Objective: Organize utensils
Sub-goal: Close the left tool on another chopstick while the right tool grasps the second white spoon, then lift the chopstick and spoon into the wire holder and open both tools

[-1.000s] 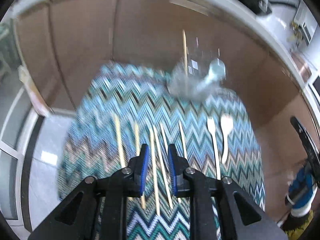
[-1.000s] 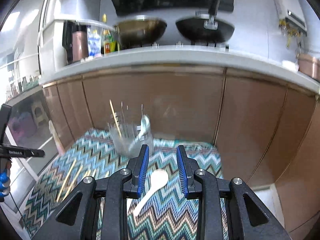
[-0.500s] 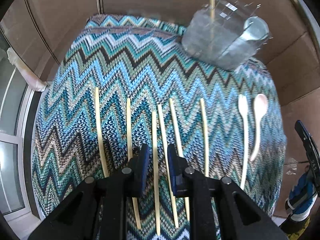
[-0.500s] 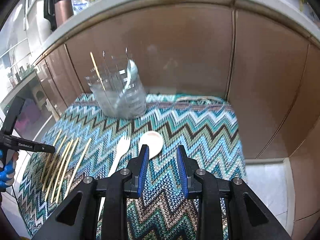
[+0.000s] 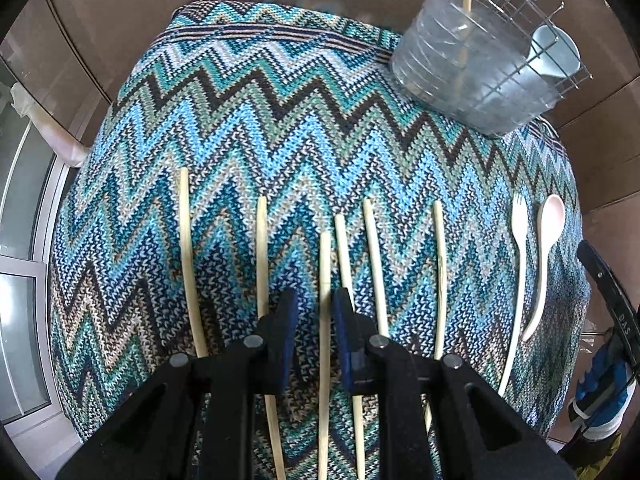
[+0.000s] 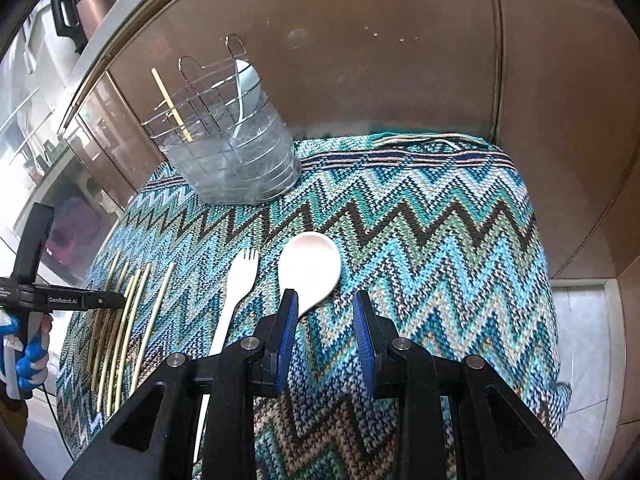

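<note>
Several pale chopsticks (image 5: 372, 264) lie side by side on the zigzag cloth (image 5: 280, 100). My left gripper (image 5: 314, 306) hangs low over them and is open by a narrow gap, with one chopstick (image 5: 325, 268) between its fingers, untouched. A white fork (image 6: 240, 280) and a white spoon (image 6: 310, 268) lie to the right. My right gripper (image 6: 325, 310) is open just behind the spoon's bowl, and the spoon's neck passes under its left finger (image 6: 289, 312). A clear holder (image 6: 232, 160) at the back holds one chopstick and a pale blue spoon.
Brown cabinet doors rise right behind the cloth-covered table (image 6: 440, 240). Tiled floor (image 6: 584, 340) shows past its right edge. The clear holder (image 5: 480, 72) stands at the far right corner. A gloved hand (image 6: 28, 356) holds the left gripper's handle.
Both grippers have come down toward the cloth and tilted further downward. The left now straddles a chopstick, and the right has closed in on the spoon's bowl.
</note>
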{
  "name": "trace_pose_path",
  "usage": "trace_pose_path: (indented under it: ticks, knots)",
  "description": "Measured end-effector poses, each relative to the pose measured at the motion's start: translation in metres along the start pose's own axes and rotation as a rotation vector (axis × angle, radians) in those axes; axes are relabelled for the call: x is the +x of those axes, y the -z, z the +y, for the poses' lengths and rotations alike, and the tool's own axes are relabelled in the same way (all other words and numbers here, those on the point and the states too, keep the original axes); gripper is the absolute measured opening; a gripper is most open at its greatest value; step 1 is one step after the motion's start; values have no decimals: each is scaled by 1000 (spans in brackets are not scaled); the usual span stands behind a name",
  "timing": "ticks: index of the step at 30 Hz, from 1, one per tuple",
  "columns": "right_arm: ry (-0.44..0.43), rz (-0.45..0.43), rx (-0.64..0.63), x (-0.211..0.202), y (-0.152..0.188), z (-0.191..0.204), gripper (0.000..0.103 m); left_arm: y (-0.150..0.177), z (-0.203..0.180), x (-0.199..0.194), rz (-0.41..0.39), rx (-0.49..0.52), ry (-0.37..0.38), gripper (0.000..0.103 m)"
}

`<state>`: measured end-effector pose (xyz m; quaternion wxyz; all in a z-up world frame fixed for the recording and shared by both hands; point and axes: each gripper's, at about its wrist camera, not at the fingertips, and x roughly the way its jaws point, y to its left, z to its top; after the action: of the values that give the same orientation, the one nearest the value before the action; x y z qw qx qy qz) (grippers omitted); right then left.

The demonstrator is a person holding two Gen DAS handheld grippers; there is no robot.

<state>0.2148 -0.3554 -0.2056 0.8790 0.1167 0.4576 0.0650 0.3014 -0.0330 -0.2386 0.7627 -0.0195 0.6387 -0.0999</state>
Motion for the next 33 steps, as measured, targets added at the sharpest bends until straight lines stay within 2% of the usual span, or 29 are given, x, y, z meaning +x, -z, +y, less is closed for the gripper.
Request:
trace_pose_path:
  ticks: [8, 20, 22, 23, 24, 29, 33]
  knots:
    - [-14, 23, -6, 14, -9, -5, 28, -7, -5, 12, 18, -2, -19, 15]
    - [-111, 97, 8, 44, -30, -18, 28, -9, 1, 14, 15, -2, -17, 8]
    - [-133, 125, -8, 53, -31, -16, 23, -10, 1, 14, 11, -6, -19, 8]
    - [-132, 130, -15, 57, -31, -15, 15, -11, 1, 14, 9, -8, -21, 7]
    - [-137, 138, -23, 60, -31, -14, 11, -9, 0, 14, 8, -9, -21, 7]
    - [-142, 125, -46, 61, -30, -11, 10, -7, -4, 11, -3, -5, -25, 5]
    - [-125, 92, -53, 46, -27, -10, 9, 0, -9, 1, -36, 4, -35, 5]
